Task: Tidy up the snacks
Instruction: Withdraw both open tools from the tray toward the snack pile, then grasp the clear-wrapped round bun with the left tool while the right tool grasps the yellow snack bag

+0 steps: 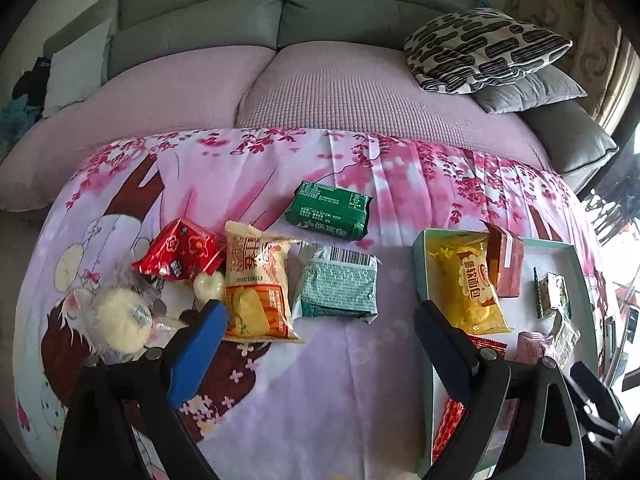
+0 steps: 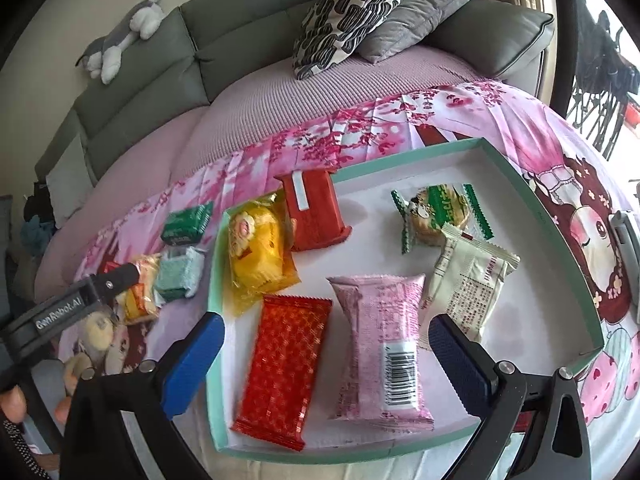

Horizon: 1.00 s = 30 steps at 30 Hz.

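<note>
- The left tool [image 1: 316, 324] hovers released above the desk, whose pink cherry-blossom cartoon cloth [image 1: 320, 380] covers it; nothing sits between its blue-padded fingers [image 1: 196, 348].
- Just ahead of that tool lies a pale green foil packet with a barcode [image 1: 338, 284], and beyond it a dark green foil packet [image 1: 330, 210].
- To the left lie a cream and orange snack bag [image 1: 256, 284], a red foil packet with flower prints [image 1: 180, 256], a small white heart-shaped sweet [image 1: 209, 286] and a round pale cake in clear wrap [image 1: 120, 318].
- The right tool [image 2: 326, 346] is also released and empty, poised over a shallow white tray with a mint-green rim [image 2: 216, 304].
- Inside the tray, nearest that tool, lie a red patterned foil packet [image 2: 280, 368] and a pink wrapped bar with a barcode [image 2: 384, 348], side by side.
- Farther in lie a yellow bread packet [image 2: 258, 252], a red-brown boxy packet [image 2: 314, 212], a green-edged clear cookie wrapper [image 2: 438, 212] and a white printed sachet [image 2: 472, 284], the last two overlapping.
- Behind the desk stands a grey sofa with a pink cover [image 1: 340, 92], carrying a black and white patterned cushion [image 1: 484, 50].
</note>
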### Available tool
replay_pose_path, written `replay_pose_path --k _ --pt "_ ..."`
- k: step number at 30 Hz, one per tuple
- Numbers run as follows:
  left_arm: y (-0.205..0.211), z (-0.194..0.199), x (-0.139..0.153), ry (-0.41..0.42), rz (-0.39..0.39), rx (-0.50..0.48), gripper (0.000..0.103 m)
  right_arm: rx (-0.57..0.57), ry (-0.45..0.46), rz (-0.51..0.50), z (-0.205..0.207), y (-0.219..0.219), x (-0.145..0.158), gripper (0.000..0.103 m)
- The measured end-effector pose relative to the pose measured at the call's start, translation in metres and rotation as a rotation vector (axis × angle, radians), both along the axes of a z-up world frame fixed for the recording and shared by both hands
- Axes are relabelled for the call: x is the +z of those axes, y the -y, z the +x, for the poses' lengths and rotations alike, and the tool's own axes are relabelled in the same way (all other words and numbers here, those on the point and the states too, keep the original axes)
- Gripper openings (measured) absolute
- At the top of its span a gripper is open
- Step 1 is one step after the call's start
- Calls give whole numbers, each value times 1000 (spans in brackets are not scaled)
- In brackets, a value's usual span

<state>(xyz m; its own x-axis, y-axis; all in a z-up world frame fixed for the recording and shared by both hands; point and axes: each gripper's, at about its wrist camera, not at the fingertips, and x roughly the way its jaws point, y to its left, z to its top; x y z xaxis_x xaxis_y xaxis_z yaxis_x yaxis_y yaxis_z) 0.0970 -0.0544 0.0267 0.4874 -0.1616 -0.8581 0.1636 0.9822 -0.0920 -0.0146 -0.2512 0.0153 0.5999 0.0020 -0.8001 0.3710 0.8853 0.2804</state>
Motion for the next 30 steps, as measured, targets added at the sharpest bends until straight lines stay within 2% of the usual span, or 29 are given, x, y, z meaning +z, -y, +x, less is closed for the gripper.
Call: replay_pose_path --k 3,9,12,16,22,30 --pt "-4 4 5 13 -4 -25 95 1 16 -21 6 -5 8 103" --pt "-34 18 11 3 -15 3 95 47 33 -36 27 -26 21 103" --pt "-62 26 8 -23 -21 64 95 83 28 -47 39 -41 23 103" --pt "-108 37 -2 -79 -74 185 95 128 10 -48 53 -63 20 103" --pt "-163 40 -19 -134 -73 347 95 194 -11 -50 72 -96 11 103" --pt "-192 41 -48 -223 -121 433 95 273 -42 -11 99 -137 -2 98"
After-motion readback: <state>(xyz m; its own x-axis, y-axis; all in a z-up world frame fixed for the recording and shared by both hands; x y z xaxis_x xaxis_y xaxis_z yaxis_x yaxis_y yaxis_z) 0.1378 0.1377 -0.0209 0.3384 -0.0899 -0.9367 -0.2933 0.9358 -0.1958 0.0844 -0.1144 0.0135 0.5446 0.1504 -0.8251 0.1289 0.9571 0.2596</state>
